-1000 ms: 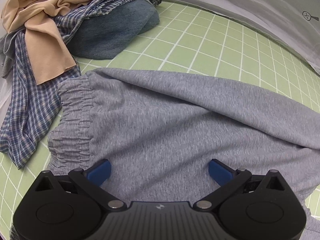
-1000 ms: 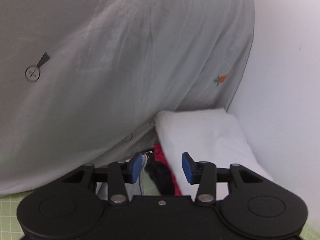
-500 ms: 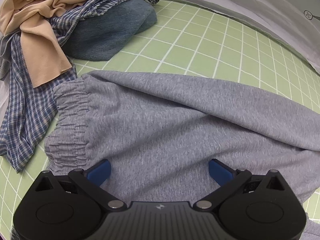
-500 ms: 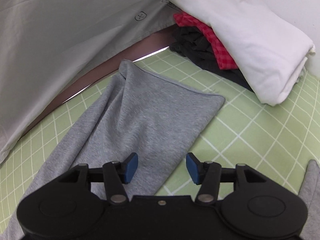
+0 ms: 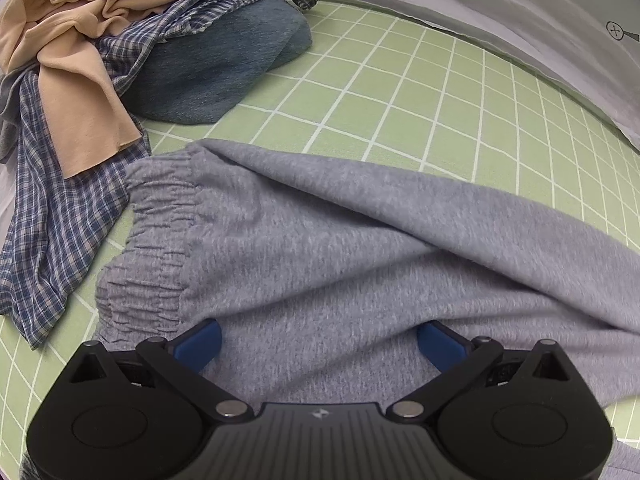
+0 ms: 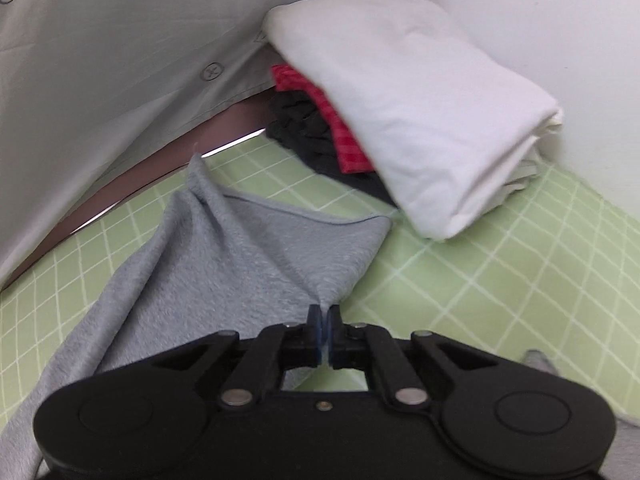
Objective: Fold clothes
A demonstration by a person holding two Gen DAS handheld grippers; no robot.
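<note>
Pinching grey trousers (image 6: 256, 248), right claw (image 6: 323, 320).

Under the black left gripper (image 5: 318, 344) with blue finger pads (image 5: 200, 342) lies a heathered grey knit pair of sweatpants (image 5: 320, 248), on a pale green mat ruled with a white grid (image 5: 400, 92). Ahead and to its left sit a blue-and-white checked shirt (image 5: 60, 216), a peach-tan soft cloth (image 5: 80, 92) and a faded blue denim garment (image 5: 224, 60). Ahead of the black right gripper (image 6: 323, 320), right of centre, a plain white folded cloth (image 6: 420, 120) tops a red striped fabric (image 6: 340, 128) and a black garment (image 6: 304, 128).
</note>
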